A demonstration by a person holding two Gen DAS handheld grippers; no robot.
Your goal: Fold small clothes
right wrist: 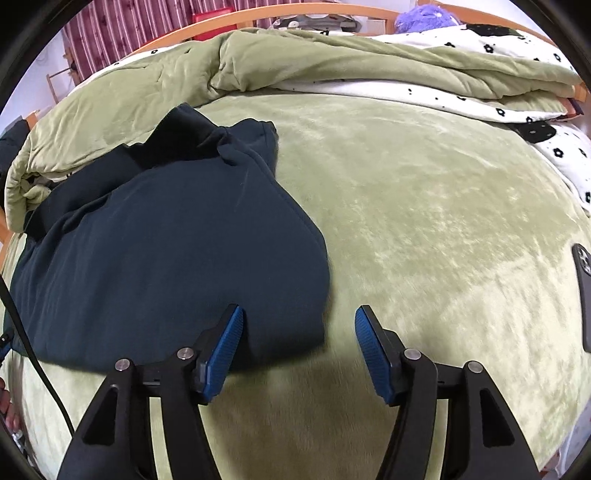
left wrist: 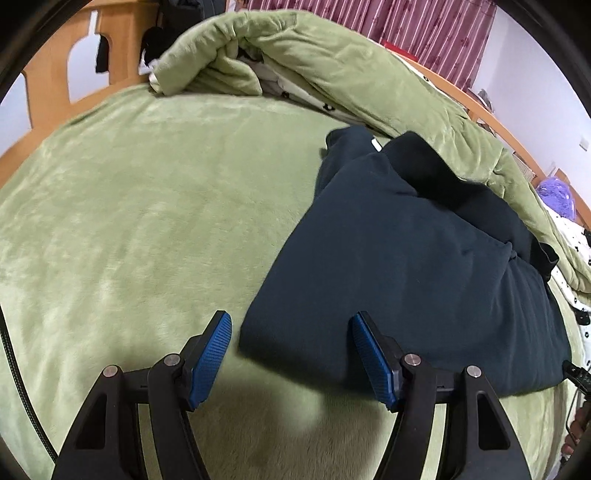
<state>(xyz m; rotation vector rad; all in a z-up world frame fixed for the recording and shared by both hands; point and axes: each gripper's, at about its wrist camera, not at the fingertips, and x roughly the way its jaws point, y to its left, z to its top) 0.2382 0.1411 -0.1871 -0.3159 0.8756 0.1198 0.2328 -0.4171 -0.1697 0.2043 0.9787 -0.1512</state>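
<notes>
On the green plush bed cover (left wrist: 155, 206) a dark navy garment (left wrist: 413, 273) lies roughly folded, filling the right half of the left wrist frame and the left half of the right wrist frame (right wrist: 166, 254). Its near hem runs straight across the cover; the far end bunches into a rumpled collar or cuff toward the upper middle of each view, a small white tag showing there in the left view.

Left gripper (left wrist: 291, 354), lower centre of its frame: jaws parted, nothing pinched. The blue ribbed pads (left wrist: 210, 358) straddle the garment's near left corner, one over bare cover, the other over the cloth; whether that one touches it is hard to judge.

Right gripper (right wrist: 299, 350), lower centre of its frame: jaws spread, released, nothing between the pads but the garment's near right corner and bare cover. Left pad sits over the cloth edge, right pad over the cover.

Upper part of both frames: a heaped green quilt (left wrist: 332, 70) with a white flower-print lining, pushed back against a wooden bed frame (left wrist: 62, 66). Striped maroon curtain (left wrist: 417, 33) behind. Purple fluffy object (right wrist: 424, 18) at top right of the right view. Dark phone (right wrist: 583, 295) lying on the cover at the right edge of the right view. Black cable (right wrist: 33, 362) trails down the lower left of that view
</notes>
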